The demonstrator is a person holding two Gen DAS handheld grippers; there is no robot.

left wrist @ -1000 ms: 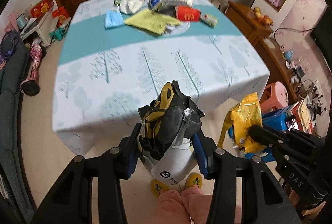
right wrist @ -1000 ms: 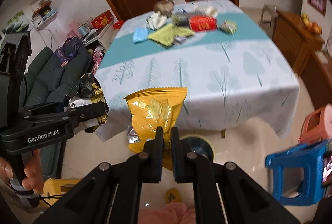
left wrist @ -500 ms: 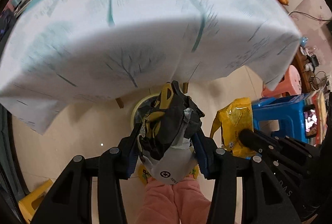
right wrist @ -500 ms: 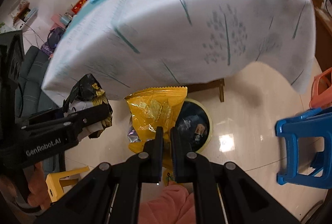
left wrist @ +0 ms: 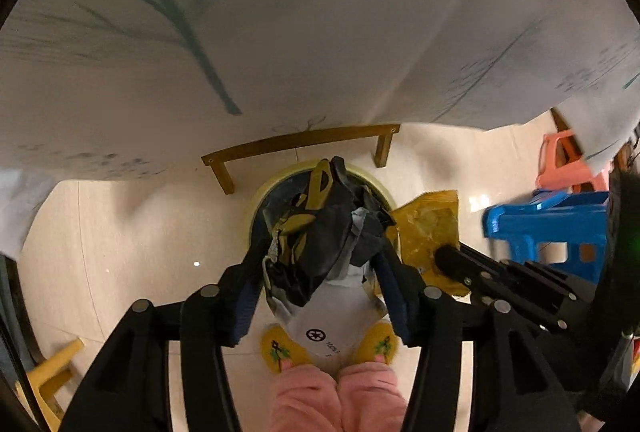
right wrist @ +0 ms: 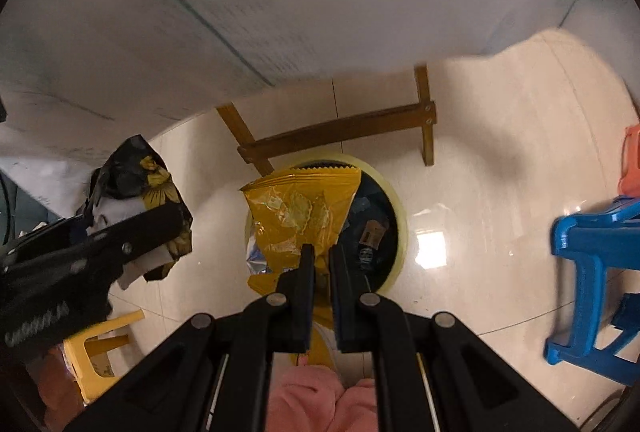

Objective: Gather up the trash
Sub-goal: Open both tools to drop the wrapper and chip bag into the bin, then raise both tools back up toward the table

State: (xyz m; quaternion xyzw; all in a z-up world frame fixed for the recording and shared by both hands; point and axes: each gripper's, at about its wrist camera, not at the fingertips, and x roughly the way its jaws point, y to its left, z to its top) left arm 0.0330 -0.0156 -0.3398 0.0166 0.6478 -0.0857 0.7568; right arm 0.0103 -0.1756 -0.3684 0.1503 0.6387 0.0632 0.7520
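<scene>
1. left gripper (left wrist: 320,284), pointing straight down: jaws just been widening, with a crumpled black-and-yellow wrapper bundle (left wrist: 320,232) and its white paper (left wrist: 336,316) between the blue pads (left wrist: 390,288); pads look barely touching the bundle or just off it, so grip judged as letting go.
2. right gripper (right wrist: 322,272): jaws nearly closed, pinching the lower part of a yellow snack bag (right wrist: 300,216) whose crimped top edge points to 12 o'clock.
3. directly beyond both sets of fingers: round bin with a pale yellow rim (right wrist: 400,232) on the tiled floor (left wrist: 132,244), dark liner and some rubbish already inside; seen from the left wrist, bundle hangs over the bin mouth, with the snack bag at about 3 o'clock of it.
4. further out: wooden table brace (right wrist: 344,128) at 12 o'clock of the bin, tablecloth (left wrist: 320,12) hanging above, blue stool (right wrist: 592,272) at 3 o'clock, small yellow stool (right wrist: 92,348) at 8 o'clock, yellow slippers (left wrist: 280,350) and pink trousers (left wrist: 336,396) at 6 o'clock.
5. risks, as judgement:
   - bundle light and springy; could snag on a pad while the jaws part and tip onto the floor at 6 o'clock instead of into the bin.
   - snack bag sits toward the 9 o'clock rim; released there, could catch the rim and slide out.
   - grippers close together; a bump could knock either piece off line.
</scene>
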